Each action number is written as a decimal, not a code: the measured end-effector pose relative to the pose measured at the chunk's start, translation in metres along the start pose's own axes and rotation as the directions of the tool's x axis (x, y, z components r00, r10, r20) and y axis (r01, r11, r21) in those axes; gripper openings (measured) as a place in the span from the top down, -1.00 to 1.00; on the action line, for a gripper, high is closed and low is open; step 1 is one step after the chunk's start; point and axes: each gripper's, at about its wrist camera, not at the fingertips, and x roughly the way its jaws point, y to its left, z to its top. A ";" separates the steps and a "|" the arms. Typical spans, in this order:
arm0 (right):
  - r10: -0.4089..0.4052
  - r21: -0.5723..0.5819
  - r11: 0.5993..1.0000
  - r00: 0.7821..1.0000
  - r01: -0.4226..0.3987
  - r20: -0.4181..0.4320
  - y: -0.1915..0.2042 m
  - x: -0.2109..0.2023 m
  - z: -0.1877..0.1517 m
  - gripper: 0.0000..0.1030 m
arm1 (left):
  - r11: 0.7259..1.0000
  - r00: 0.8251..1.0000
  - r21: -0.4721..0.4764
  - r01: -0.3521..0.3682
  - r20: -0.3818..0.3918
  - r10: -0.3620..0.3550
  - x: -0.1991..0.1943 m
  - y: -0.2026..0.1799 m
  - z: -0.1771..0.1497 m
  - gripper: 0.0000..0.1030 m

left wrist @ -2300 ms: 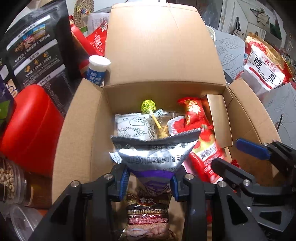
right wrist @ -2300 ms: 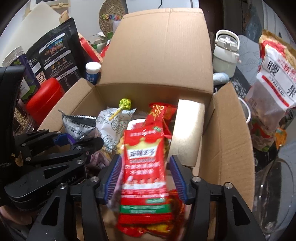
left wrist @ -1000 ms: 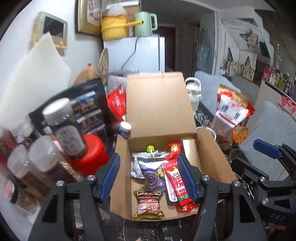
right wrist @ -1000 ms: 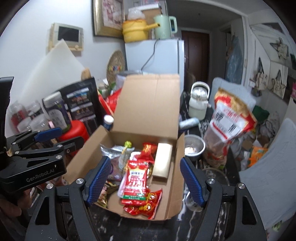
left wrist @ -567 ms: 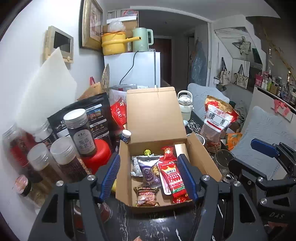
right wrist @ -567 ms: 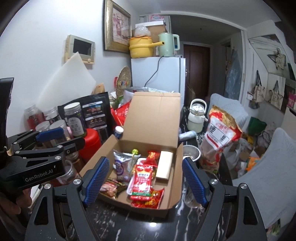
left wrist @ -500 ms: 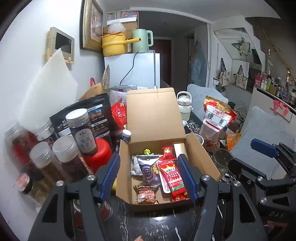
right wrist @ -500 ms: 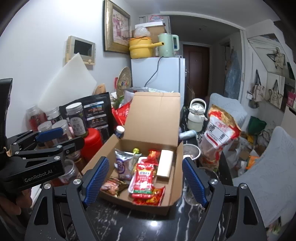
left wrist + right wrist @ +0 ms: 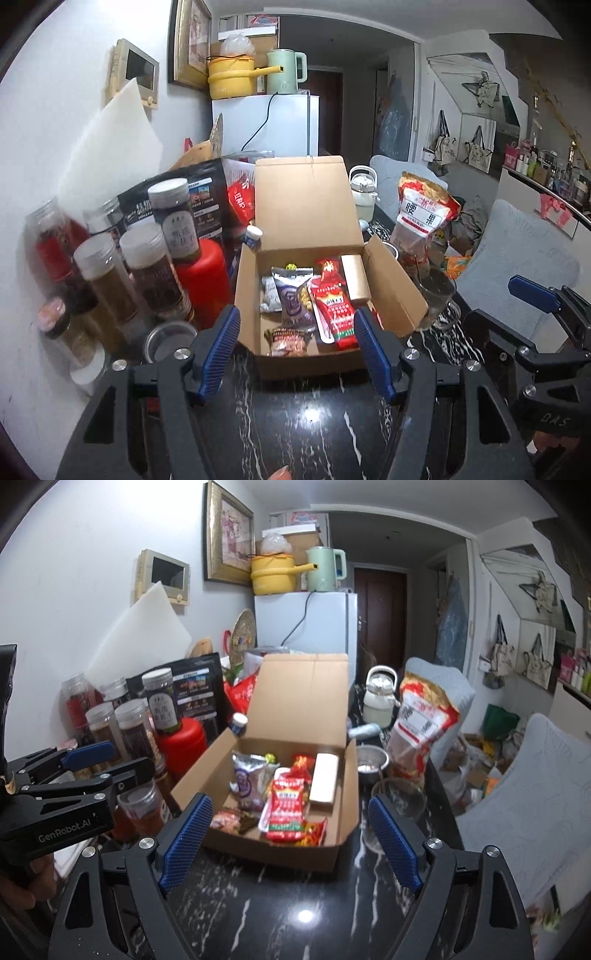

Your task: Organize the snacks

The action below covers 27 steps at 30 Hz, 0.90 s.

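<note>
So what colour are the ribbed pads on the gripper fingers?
Blue, on both grippers' ribbed pads; clearest in the right wrist view.

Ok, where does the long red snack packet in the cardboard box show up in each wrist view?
Left wrist: red snack packet lies right of centre in the cardboard box, beside the purple pouch.
Right wrist: red snack packet lies mid-box, left of the gold bar.
Shared landmark: the white fridge behind the box.

Ahead of the claws the box (image 9: 306, 206) is plain brown cardboard. Inside it lie a red packet (image 9: 334, 306) with white lettering, a silver and purple bag (image 9: 293, 295) and a gold bar (image 9: 354, 277). Below, the tabletop (image 9: 295, 904) is black with white veins. Left, the tub (image 9: 203, 277) is red.
</note>
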 end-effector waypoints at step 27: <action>-0.036 0.065 0.997 0.996 0.041 -0.083 -0.015 -0.006 -0.047 -0.70 | 1.000 0.998 -0.009 0.024 -0.061 -0.024 -0.001 -0.007 -0.041 -0.23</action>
